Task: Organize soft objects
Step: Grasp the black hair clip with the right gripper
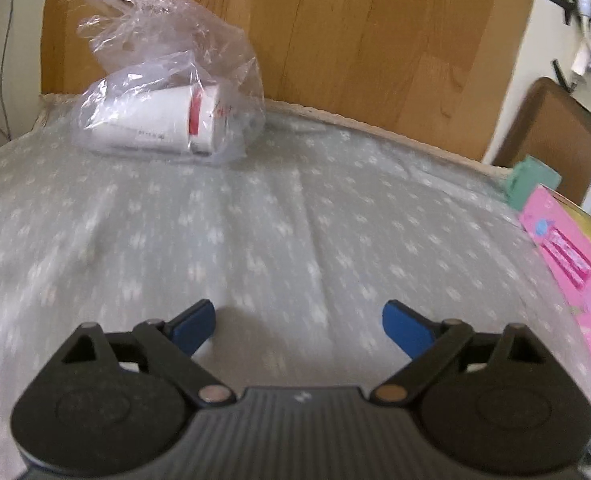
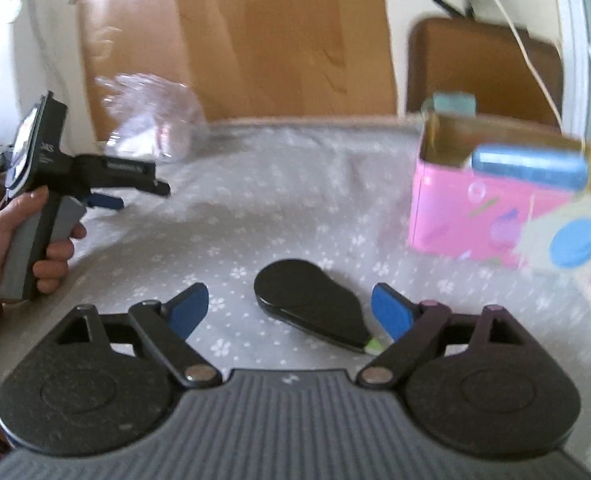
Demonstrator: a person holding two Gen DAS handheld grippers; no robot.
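Plastic bag [image 1: 167,92] holding a white roll lies at the far left of the surface [image 1: 295,216], against the wooden board [image 1: 335,40]. Left gripper [image 1: 298,326] hovers with jaws apart, empty. Right gripper [image 2: 289,312], jaws likewise apart, frames a black teardrop case [image 2: 307,300]; pink box [image 2: 495,216] stands far right.
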